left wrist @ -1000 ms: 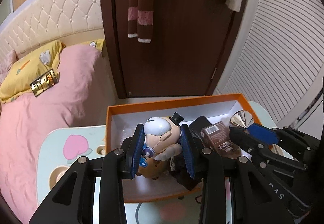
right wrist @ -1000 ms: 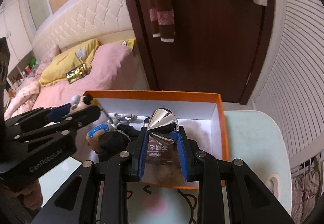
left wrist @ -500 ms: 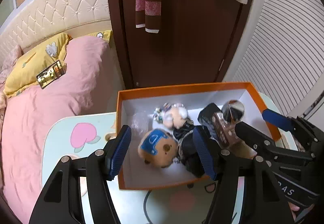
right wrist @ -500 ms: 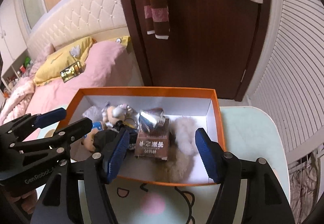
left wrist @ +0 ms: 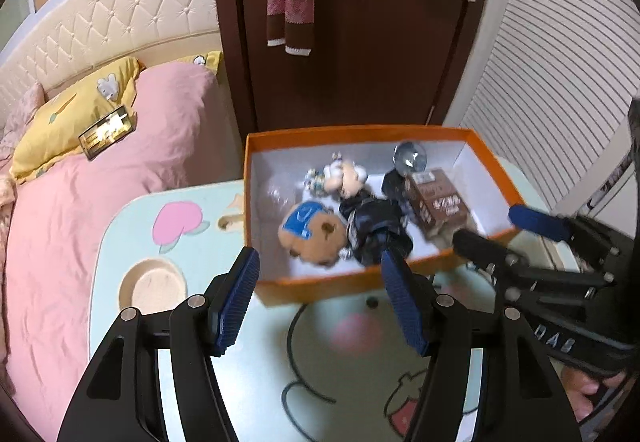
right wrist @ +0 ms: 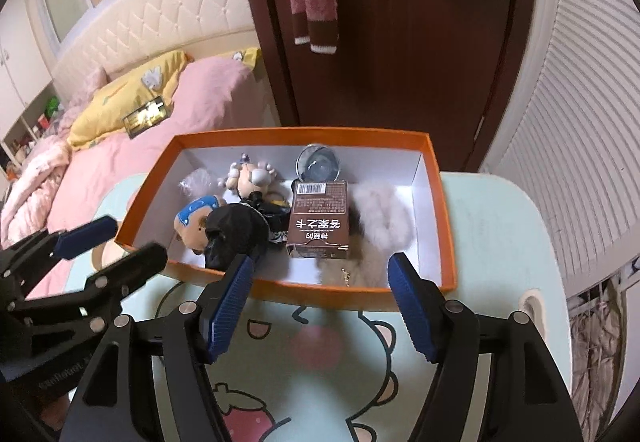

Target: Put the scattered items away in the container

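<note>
An orange box with a white inside [left wrist: 494, 162] [right wrist: 448, 226] stands on the table. In it lie a brown plush bear with a blue cap [left wrist: 312, 230] [right wrist: 196, 218], a small figurine [left wrist: 346, 174] [right wrist: 250, 174], a black cloth item [left wrist: 376, 228] [right wrist: 234, 230], a brown carton [left wrist: 438, 202] [right wrist: 320, 218], a shiny silver cone [left wrist: 410, 158] [right wrist: 318, 164] and a pale fur pom-pom [right wrist: 380, 220]. My left gripper [left wrist: 320, 298] is open and empty, just in front of the box. My right gripper [right wrist: 320, 302] is open and empty, also in front of the box.
The box sits on a small pale-green cartoon table [left wrist: 256, 362] [right wrist: 500, 226] with a cup recess [left wrist: 154, 282]. A pink bed [left wrist: 100, 182] lies left, a dark wooden door [left wrist: 360, 42] behind, a white slatted wall [right wrist: 580, 102] right.
Both grippers opened, letting the figurine and the silver cone with the carton drop into the box. Both have drawn back from over the box to in front of it.
</note>
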